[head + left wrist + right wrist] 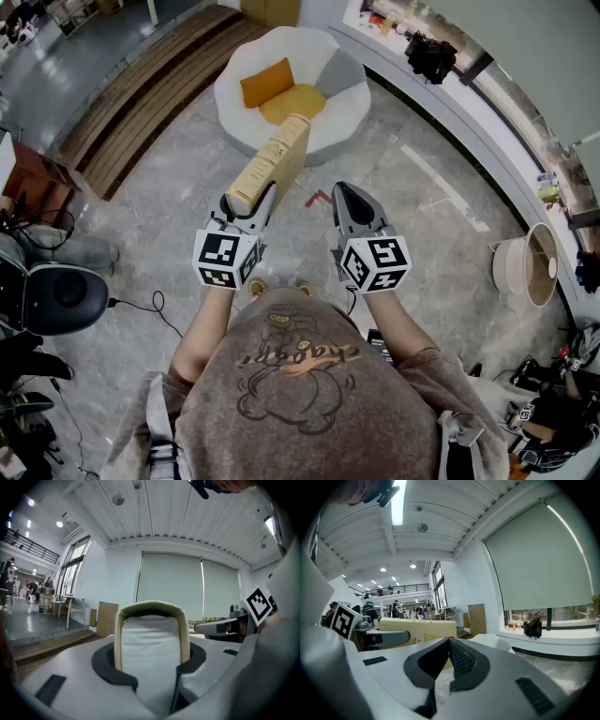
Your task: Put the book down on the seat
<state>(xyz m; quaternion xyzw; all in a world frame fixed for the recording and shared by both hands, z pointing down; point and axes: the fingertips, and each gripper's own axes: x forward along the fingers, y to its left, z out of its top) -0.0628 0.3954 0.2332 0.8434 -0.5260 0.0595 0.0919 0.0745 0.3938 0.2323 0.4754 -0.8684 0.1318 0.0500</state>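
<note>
Book [272, 161] clamped spine-up between jaws of left gripper [247, 210], sticking out forward above the floor, far end pointing at white seat [349, 111], not resting on it. Orange cushion [267, 82] lies in seat. Right gripper [351, 201] alongside, jaws together, holding nothing.

Grey marble floor [422, 244]. Wooden steps [141, 103] at 10 o'clock. Small red mark [317, 198] on the floor near centre, white strip [445, 187] at 2. Black office chair [61, 295] at 9, black cable [155, 307] on the floor just beside it. Beige round tub [528, 265] at 3. Black bag [431, 56] on the window ledge at 1. Roller blinds [187, 588] down, cardboard panel [107, 618] leaning on the wall.
</note>
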